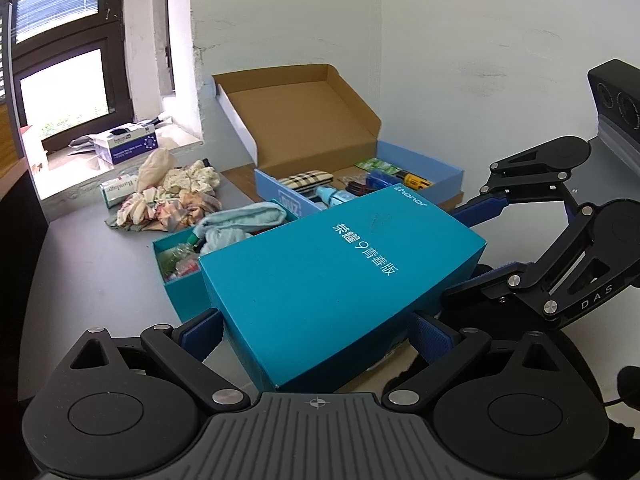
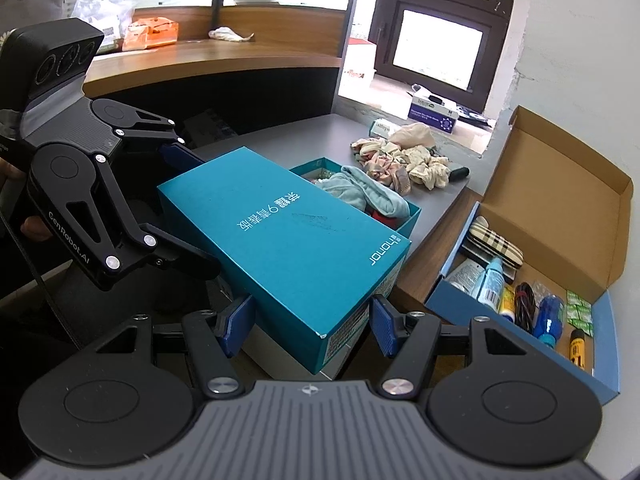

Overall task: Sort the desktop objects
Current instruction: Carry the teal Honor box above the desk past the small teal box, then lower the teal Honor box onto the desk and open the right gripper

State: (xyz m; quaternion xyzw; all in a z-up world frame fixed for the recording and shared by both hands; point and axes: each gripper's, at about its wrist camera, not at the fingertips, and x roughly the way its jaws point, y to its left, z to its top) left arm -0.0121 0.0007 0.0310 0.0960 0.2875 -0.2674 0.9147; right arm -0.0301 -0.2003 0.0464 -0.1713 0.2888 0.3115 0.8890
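While the teal lid [image 1: 320, 276] sits skewed over the teal box [image 1: 180, 280], both tools bracket it from adjacent sides. The left tool [image 1: 316, 336] stands spread around the lid's near corner, its blue pads [image 1: 430, 340] beside the cardboard walls with a sliver of gap on each side, so it looks released rather than clamped. The right tool [image 2: 308, 320] also straddles a corner of the lid, fingers apart and just beside the sides; firm contact cannot be confirmed. Probably two tools are used because the lid is wide and must be squared before it slides down.

At the box's uncovered end, toward 11 o'clock in the left view, a light blue cloth [image 1: 240, 220] bulges above the rim, which likely keeps the lid from seating. Crumpled fabrics [image 1: 172, 196] lie on the grey table [image 1: 88, 272] beyond, still unsorted. At 1 o'clock an open cardboard box [image 1: 360, 176] holds bottles and small items in rows.
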